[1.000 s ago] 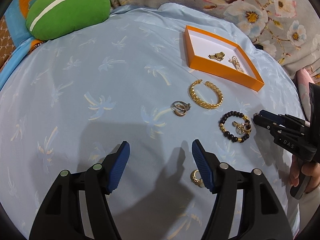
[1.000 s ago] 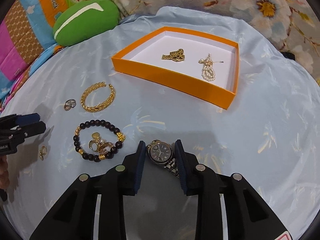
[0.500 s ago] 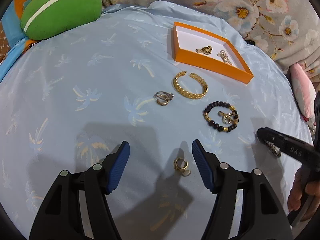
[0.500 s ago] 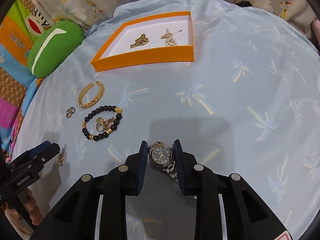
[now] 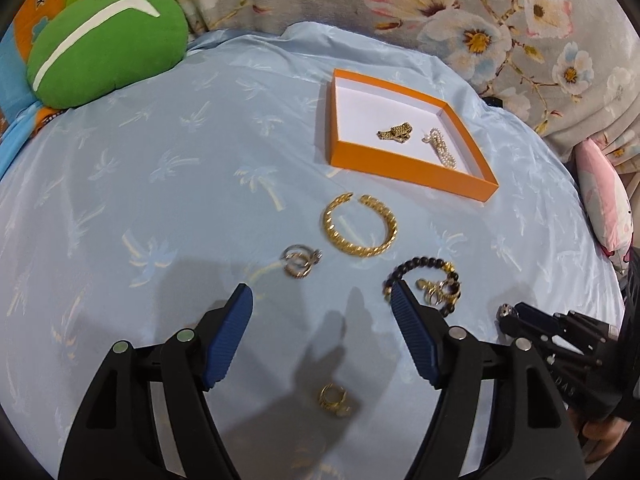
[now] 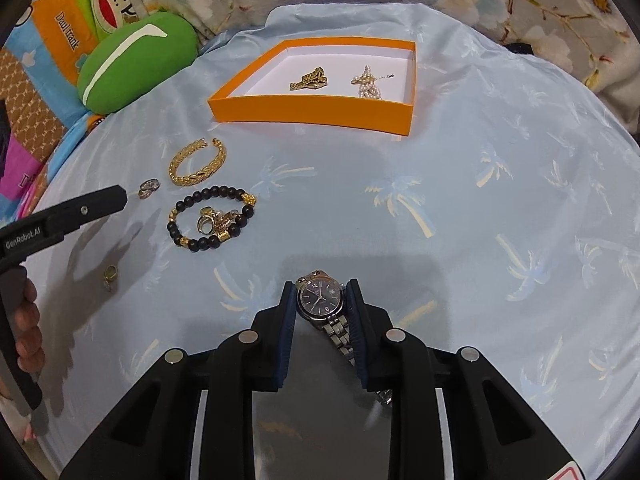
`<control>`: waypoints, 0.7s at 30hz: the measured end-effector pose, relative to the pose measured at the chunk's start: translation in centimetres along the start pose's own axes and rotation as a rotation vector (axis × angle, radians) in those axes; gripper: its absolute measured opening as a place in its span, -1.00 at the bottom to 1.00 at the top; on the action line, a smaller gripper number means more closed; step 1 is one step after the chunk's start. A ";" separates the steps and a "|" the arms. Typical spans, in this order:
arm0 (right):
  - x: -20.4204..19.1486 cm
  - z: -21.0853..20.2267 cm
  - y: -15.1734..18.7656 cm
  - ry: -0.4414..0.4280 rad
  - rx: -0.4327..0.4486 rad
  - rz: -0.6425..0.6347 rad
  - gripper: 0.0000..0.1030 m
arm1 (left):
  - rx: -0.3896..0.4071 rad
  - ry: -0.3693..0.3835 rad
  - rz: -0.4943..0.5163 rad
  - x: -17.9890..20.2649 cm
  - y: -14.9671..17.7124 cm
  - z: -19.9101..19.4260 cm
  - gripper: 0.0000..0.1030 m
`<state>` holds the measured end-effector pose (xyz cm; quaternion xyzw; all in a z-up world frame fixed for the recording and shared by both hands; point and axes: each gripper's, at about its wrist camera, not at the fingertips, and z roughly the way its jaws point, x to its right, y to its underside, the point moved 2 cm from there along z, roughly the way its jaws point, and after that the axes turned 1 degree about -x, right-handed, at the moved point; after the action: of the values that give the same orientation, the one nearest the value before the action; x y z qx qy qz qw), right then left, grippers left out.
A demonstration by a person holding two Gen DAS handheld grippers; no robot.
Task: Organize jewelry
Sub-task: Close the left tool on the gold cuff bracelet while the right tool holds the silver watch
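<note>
My right gripper (image 6: 320, 300) is shut on a steel wristwatch (image 6: 320, 300) with a dark dial, held above the blue cloth. My left gripper (image 5: 322, 312) is open and empty above a small gold ring (image 5: 334, 398). An orange tray (image 6: 312, 114) at the back holds a gold chain piece (image 6: 309, 79) and a pearl piece (image 6: 368, 84). On the cloth lie a gold cuff bracelet (image 5: 360, 230), a black bead bracelet (image 5: 424, 284) with gold rings inside it, and silver rings (image 5: 299, 260).
A green cushion (image 5: 106, 46) lies at the back left. Floral fabric (image 5: 480, 20) runs along the back. A pink item (image 5: 604, 208) sits at the right edge. The right gripper shows in the left wrist view (image 5: 508, 314) at lower right.
My left gripper has moved forward, so the gold ring now lies between and below its fingers. My right gripper has turned with the watch, facing the tray more squarely.
</note>
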<state>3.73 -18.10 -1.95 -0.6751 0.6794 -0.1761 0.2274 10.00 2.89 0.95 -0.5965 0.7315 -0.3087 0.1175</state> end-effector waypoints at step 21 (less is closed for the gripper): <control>0.1 0.3 -0.1 -0.013 0.020 0.059 -0.53 | -0.024 -0.075 0.143 4.8 -3.5 6.9 0.10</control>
<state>3.98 -18.18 -2.13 -0.6535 0.6958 -0.1715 0.2436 15.31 -4.19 -1.42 -0.5554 0.7708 -0.2682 0.1595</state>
